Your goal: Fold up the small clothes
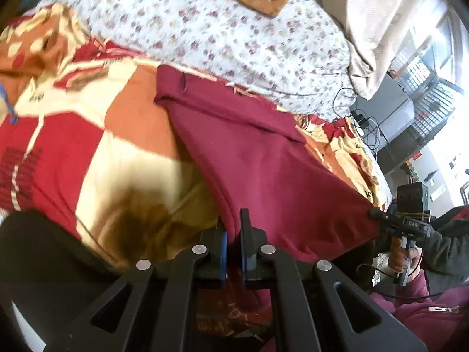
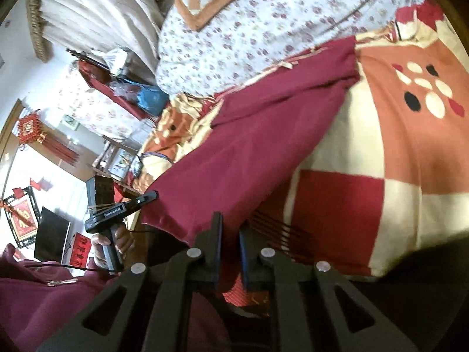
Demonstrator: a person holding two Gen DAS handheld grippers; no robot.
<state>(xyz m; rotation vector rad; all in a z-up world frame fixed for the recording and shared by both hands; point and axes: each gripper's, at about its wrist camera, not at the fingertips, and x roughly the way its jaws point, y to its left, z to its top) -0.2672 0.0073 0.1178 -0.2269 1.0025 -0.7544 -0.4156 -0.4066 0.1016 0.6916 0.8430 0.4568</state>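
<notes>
1. Closest to me, the left claw (image 1: 234,234) has its blue pads clamped on the near hem of the maroon garment (image 1: 252,152); the cloth runs up and away from the pads, with a pinch of it between them.
2. My right claw (image 2: 230,236) is likewise clamped on the same maroon garment (image 2: 258,135), on the other end of that near edge. From the left wrist view I see the right claw off to the right of mine, its tip biting the garment's corner, with the person's hand (image 1: 406,259) on its handle.
3. Between the two claws the near edge hangs fairly taut, lifted clear of the bed; the far part, ahead of both claws, rests on the red, orange and cream checked blanket (image 1: 123,135), near the floral quilt (image 1: 234,29) beyond it.
4. I judge the step in hand to be carrying this near edge over towards the far edge to make a fold.
5. To do it well, I would keep both claws level with each other and the same way apart, so the edge stays straight and does not sag in the middle.
6. I would move them forward together, lay the held edge squarely on the far edge, and only then let go.
7. The risk is thin cloth slipping from a pad; the frames are blurred, so I cannot judge how deep either bite is.
</notes>
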